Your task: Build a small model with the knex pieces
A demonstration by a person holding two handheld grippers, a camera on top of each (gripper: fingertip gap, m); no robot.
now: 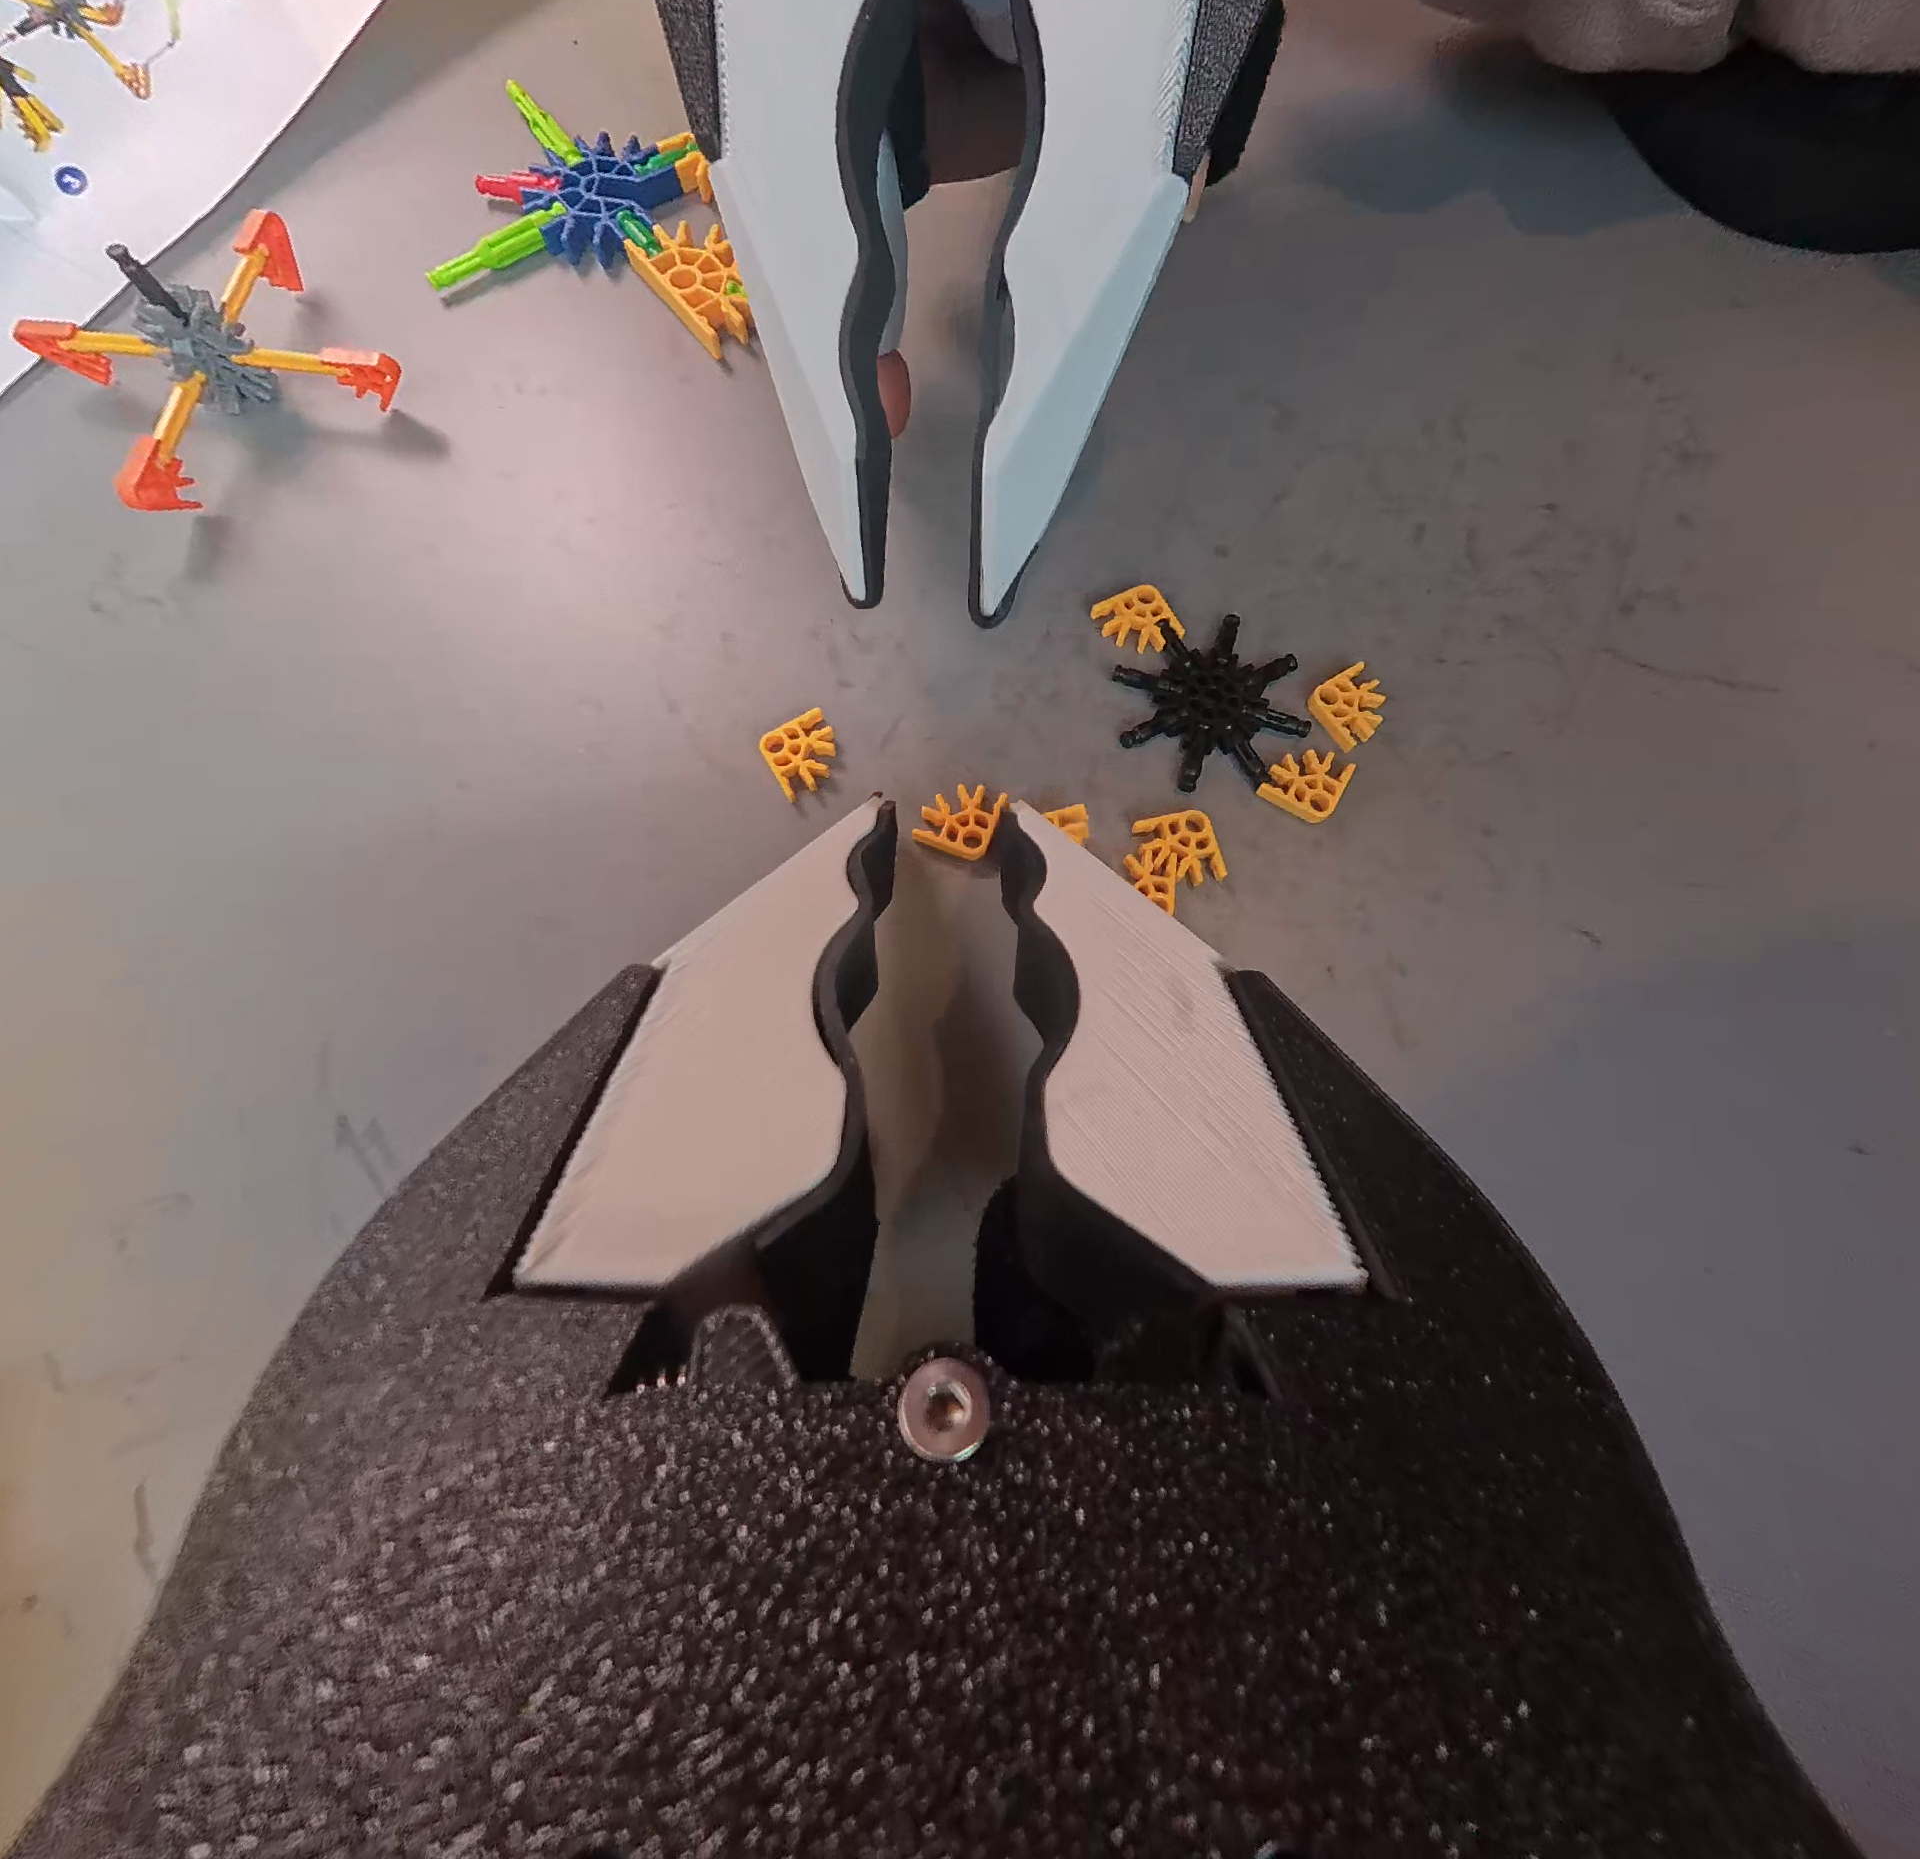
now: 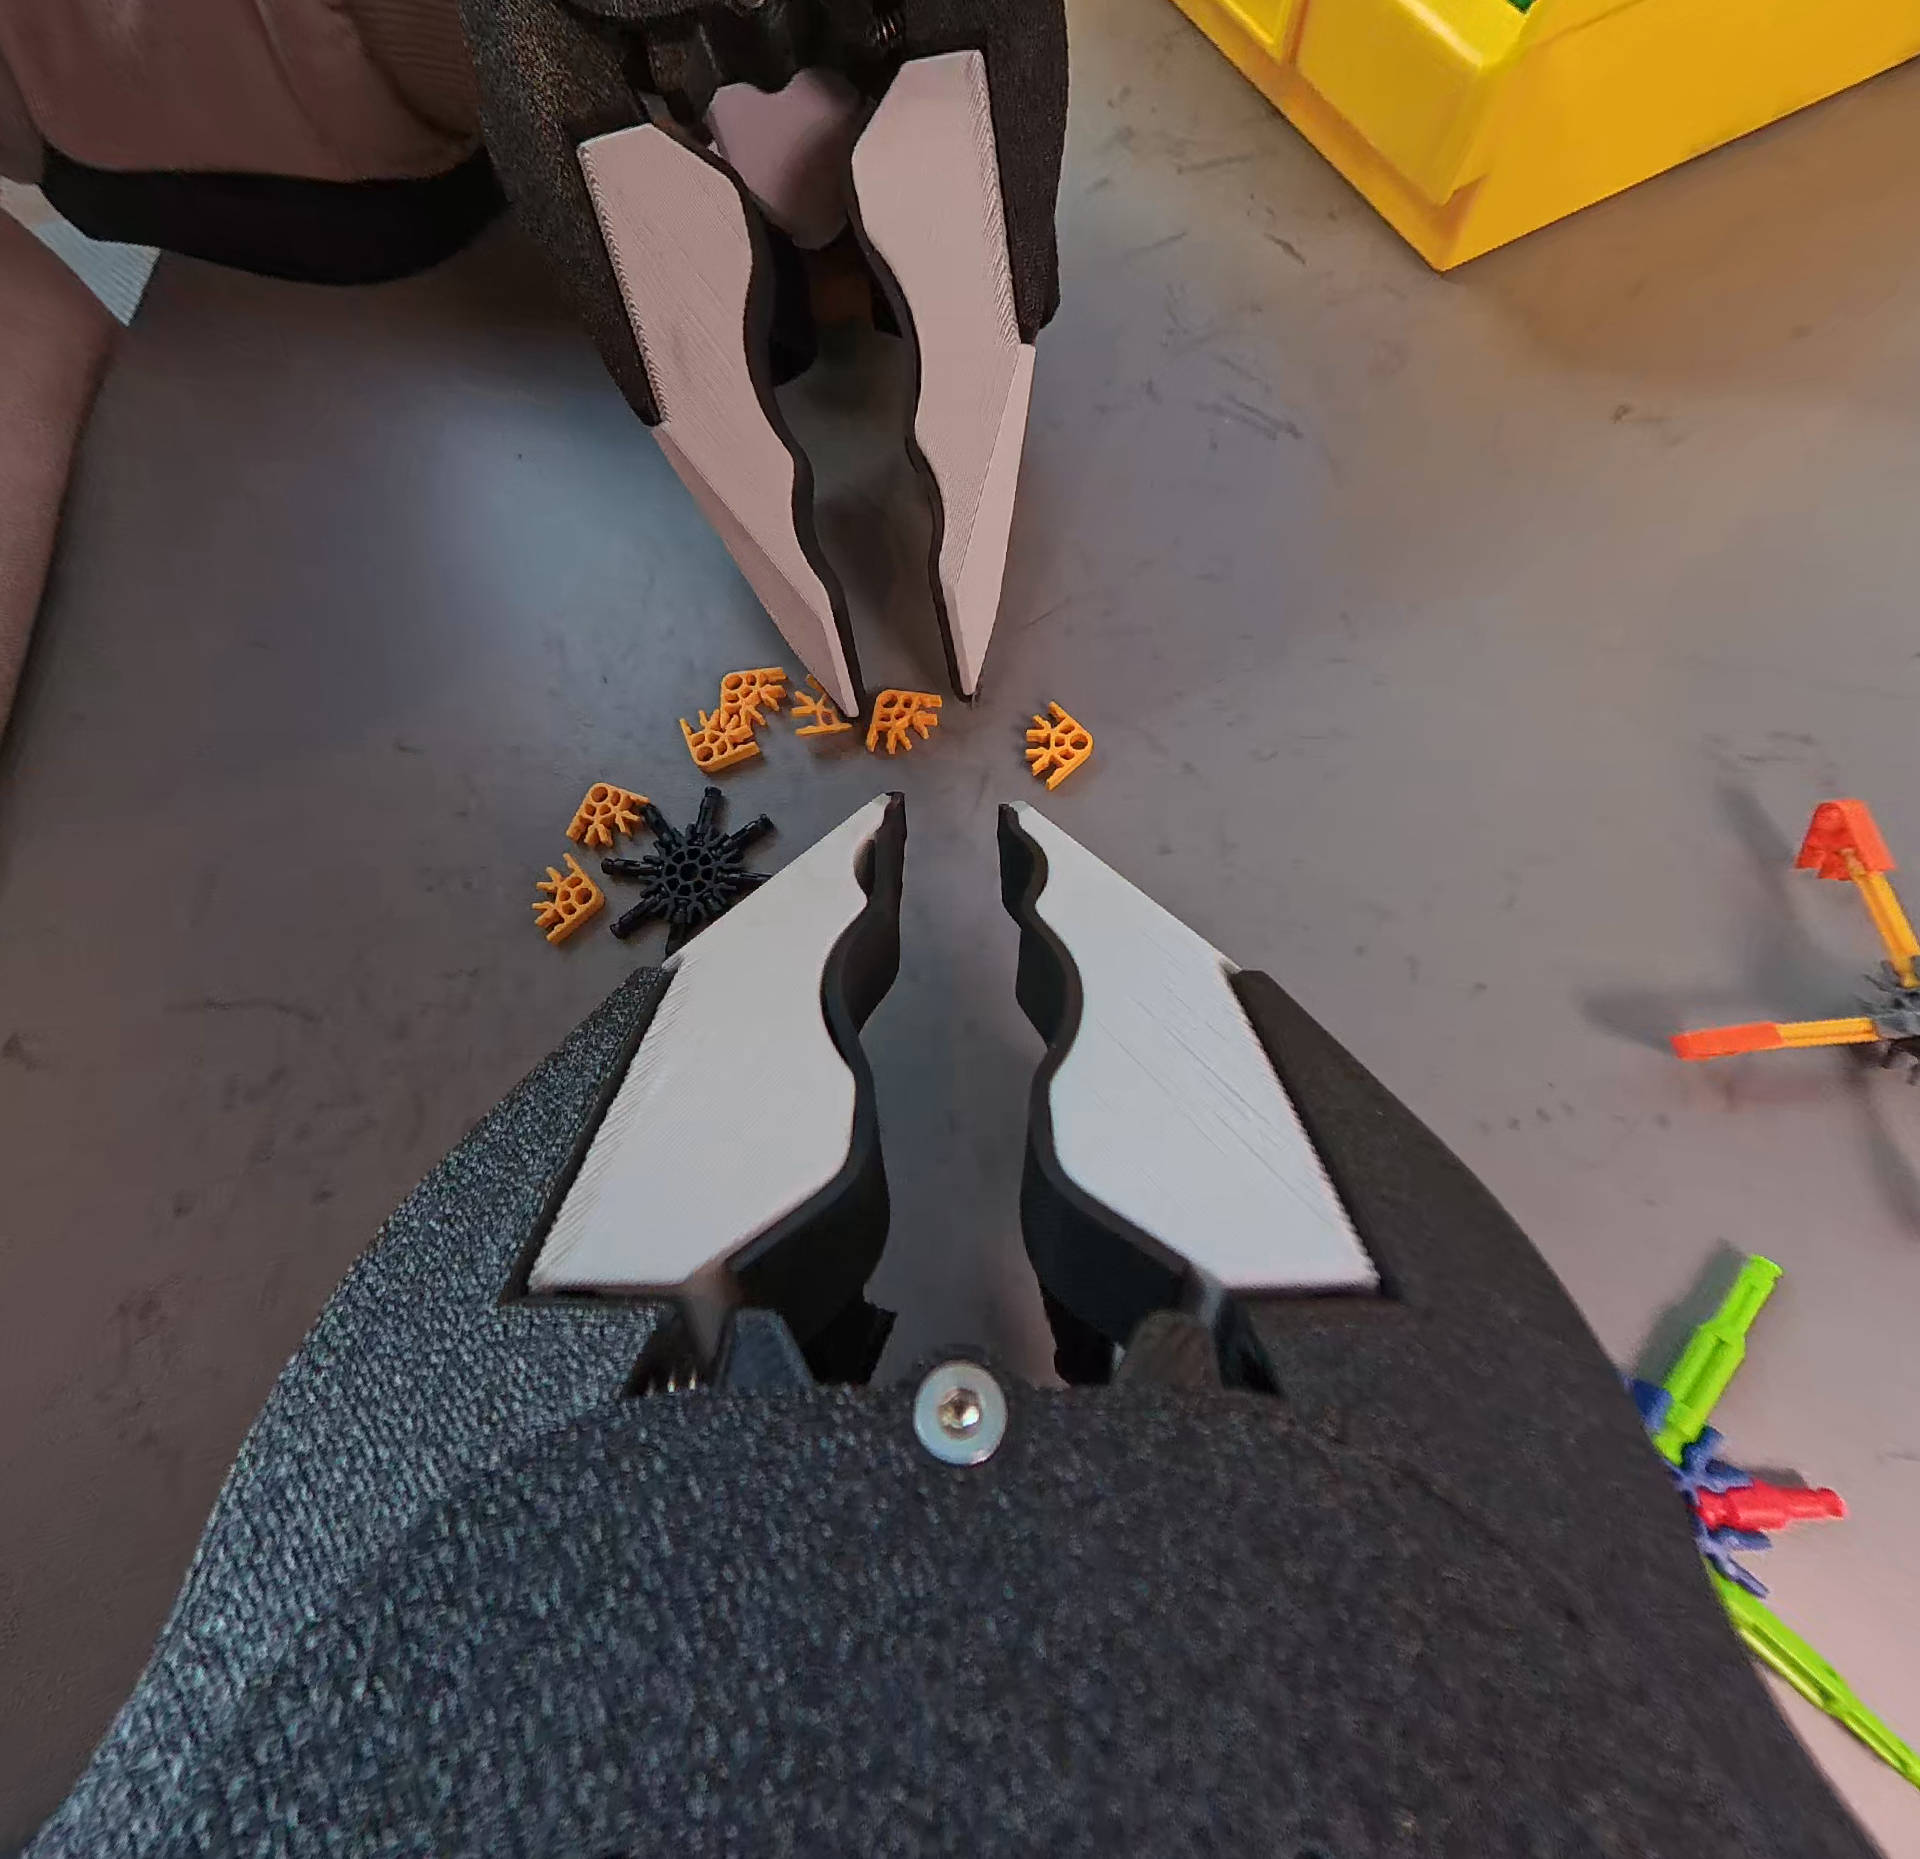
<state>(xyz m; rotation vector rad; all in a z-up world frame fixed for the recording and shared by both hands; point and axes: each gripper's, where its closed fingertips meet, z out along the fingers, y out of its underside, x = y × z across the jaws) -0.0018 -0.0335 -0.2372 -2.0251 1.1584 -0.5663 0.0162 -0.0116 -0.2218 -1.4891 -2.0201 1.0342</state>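
Left tongs reach low over the grey counter, tips parted, straddling a yellow connector piece lying flat; no grip on it. Right tongs point in from the opposite side, tips facing the left pair, parted and empty, just above bare counter. More yellow connectors and a black spoked hub lie scattered near both. Yellow bin well apart.

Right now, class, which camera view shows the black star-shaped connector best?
The left wrist view: the black star-shaped connector lies fully exposed on the grey table, every spoke visible among yellow pieces. In the right wrist view, the right gripper covers its lower edge.
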